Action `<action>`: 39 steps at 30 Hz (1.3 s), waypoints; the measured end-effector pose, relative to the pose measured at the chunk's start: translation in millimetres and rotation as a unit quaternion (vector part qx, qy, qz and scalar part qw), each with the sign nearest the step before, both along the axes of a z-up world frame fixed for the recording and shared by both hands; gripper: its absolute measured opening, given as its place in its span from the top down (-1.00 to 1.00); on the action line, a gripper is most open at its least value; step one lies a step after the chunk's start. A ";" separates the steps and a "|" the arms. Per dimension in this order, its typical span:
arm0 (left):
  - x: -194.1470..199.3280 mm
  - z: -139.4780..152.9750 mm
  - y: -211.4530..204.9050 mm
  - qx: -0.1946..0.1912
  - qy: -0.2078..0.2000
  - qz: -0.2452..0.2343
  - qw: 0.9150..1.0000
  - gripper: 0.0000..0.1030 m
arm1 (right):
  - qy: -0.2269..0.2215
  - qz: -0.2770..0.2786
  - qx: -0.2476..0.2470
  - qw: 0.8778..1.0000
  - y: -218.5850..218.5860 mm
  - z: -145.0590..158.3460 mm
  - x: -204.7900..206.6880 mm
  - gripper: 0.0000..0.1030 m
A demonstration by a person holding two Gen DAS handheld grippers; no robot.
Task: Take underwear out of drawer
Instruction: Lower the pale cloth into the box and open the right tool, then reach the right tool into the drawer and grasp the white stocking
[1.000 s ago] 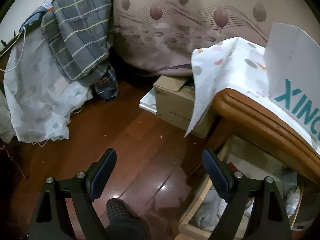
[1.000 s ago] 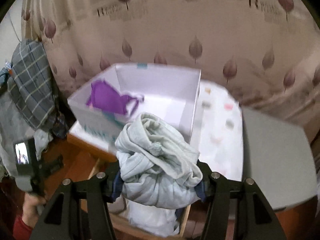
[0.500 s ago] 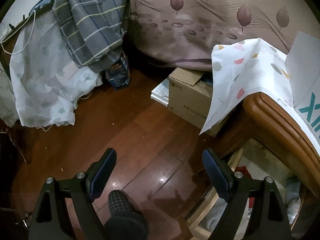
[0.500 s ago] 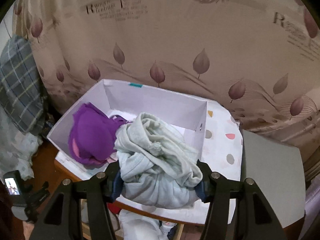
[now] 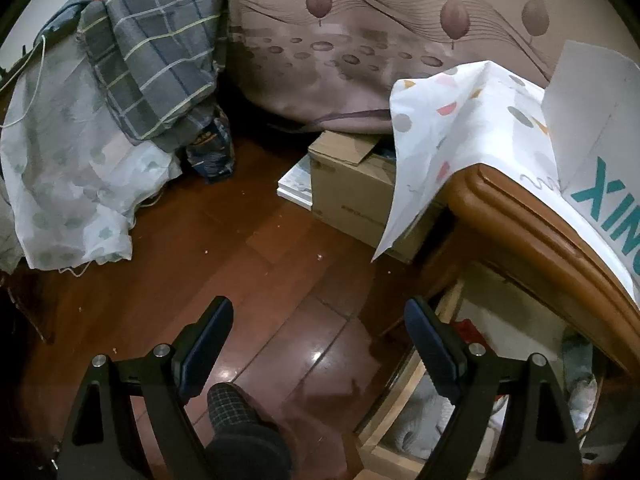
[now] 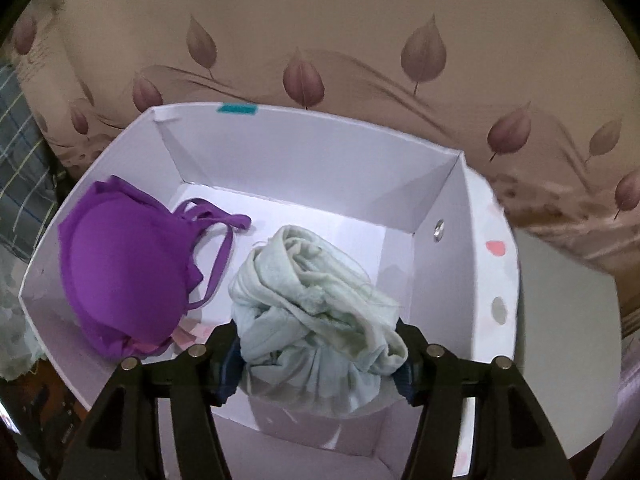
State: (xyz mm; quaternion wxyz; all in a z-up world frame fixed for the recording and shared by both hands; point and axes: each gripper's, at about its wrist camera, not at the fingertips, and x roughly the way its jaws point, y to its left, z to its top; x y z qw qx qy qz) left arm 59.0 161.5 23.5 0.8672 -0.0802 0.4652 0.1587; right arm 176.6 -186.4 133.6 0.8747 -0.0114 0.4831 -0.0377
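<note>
My right gripper is shut on a bundle of pale green underwear and holds it over the inside of a white cardboard box. A purple bra lies in the box's left half. My left gripper is open and empty above the wooden floor. The open drawer is at the lower right in the left wrist view, under the wooden cabinet top, with pale clothes inside. The white box's outer wall stands on the cabinet.
A spotted white cloth hangs over the cabinet edge. A brown cardboard box sits on the floor beside it. Plaid and pale fabrics are heaped at the left. A leaf-patterned curtain hangs behind. A dark foot is below my left gripper.
My right gripper has carried the pale green underwear forward and down over the white box, now above its inside. The left gripper view shifted slightly; its jaws stay open.
</note>
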 end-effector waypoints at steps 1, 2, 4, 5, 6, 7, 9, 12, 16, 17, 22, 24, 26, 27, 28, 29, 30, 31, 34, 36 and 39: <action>0.5 0.2 -0.6 0.001 -0.001 -0.002 1.000 -0.66 | 0.000 -0.001 -0.005 1.000 0.6 -0.7 1.7 -0.28; 0.9 0.4 -1.1 0.002 -0.001 -0.003 1.000 -0.66 | 0.002 0.003 -0.006 1.000 2.2 -0.5 2.9 -0.30; 0.8 0.3 -3.1 0.002 -0.001 -0.007 1.000 -0.66 | 0.006 0.005 0.002 1.000 1.5 0.1 4.1 -0.36; 1.1 0.0 -3.5 0.002 -0.001 -0.008 1.000 -0.66 | 0.006 0.006 0.009 1.000 1.1 1.1 3.7 -0.39; 0.8 0.2 -3.9 0.003 -0.002 -0.009 1.000 -0.66 | 0.004 0.005 0.011 1.000 0.5 3.1 3.1 -0.40; 0.6 0.6 -4.4 0.002 -0.002 -0.011 1.000 -0.66 | -0.003 0.004 0.008 1.000 0.8 6.4 1.0 -0.41; -0.3 2.3 -5.2 0.001 -0.007 -0.013 1.000 -0.66 | -0.018 0.004 0.008 1.000 0.5 14.5 -3.0 -0.41; -0.6 2.4 -7.6 -0.001 -0.008 -0.019 1.000 -0.66 | -0.038 0.011 0.013 0.999 1.5 31.2 -15.0 -0.42; -1.3 5.4 -11.1 -0.001 -0.016 -0.031 0.999 -0.66 | -0.062 0.040 0.025 0.997 7.1 56.9 -53.9 -0.42; -1.9 5.9 -11.7 -0.001 -0.018 -0.034 0.999 -0.66 | -0.061 0.052 0.025 0.996 9.6 59.8 -66.5 -0.45; -1.8 5.7 -18.7 0.000 -0.013 -0.055 0.998 -0.68 | -0.023 0.101 0.022 0.994 20.6 46.1 -130.5 -0.51; -1.6 4.6 -22.0 0.000 -0.011 -0.062 0.998 -0.69 | 0.011 0.112 0.033 0.993 21.9 23.9 -156.0 -0.53; -1.2 3.7 -23.5 -0.001 -0.008 -0.064 0.998 -0.69 | 0.040 0.112 0.047 0.992 20.8 1.4 -168.4 -0.54; -1.2 3.6 -23.9 -0.004 -0.008 -0.066 0.998 -0.69 | 0.069 0.105 0.056 0.990 20.1 -20.6 -175.1 -0.55; -1.1 3.4 -24.6 -0.004 -0.007 -0.066 0.998 -0.69 | 0.082 0.102 0.063 0.989 19.7 -31.9 -177.3 -0.55; -1.1 3.4 -24.6 -0.004 -0.006 -0.066 0.998 -0.69 | 0.112 0.102 0.076 0.986 19.8 -56.6 -178.1 -0.55; -1.2 3.2 -24.7 -0.006 -0.006 -0.067 0.998 -0.69 | 0.129 0.099 0.080 0.983 20.4 -71.7 -177.6 -0.55; -0.9 3.2 -25.0 -0.007 -0.005 -0.068 0.998 -0.69 | 0.141 0.092 0.083 0.982 21.2 -86.5 -177.0 -0.55; -0.3 2.6 -25.4 -0.012 -0.002 -0.072 0.997 -0.69 | 0.181 0.075 0.098 0.976 23.8 -134.8 -164.1 -0.55; 0.3 1.5 -25.4 -0.018 -0.001 -0.075 0.997 -0.69 | 0.195 0.070 0.098 0.973 29.2 -155.2 -151.6 -0.55; 1.7 0.3 -25.5 -0.022 0.003 -0.075 0.997 -0.69 | 0.208 0.071 0.081 0.972 42.2 -177.0 -141.5 -0.55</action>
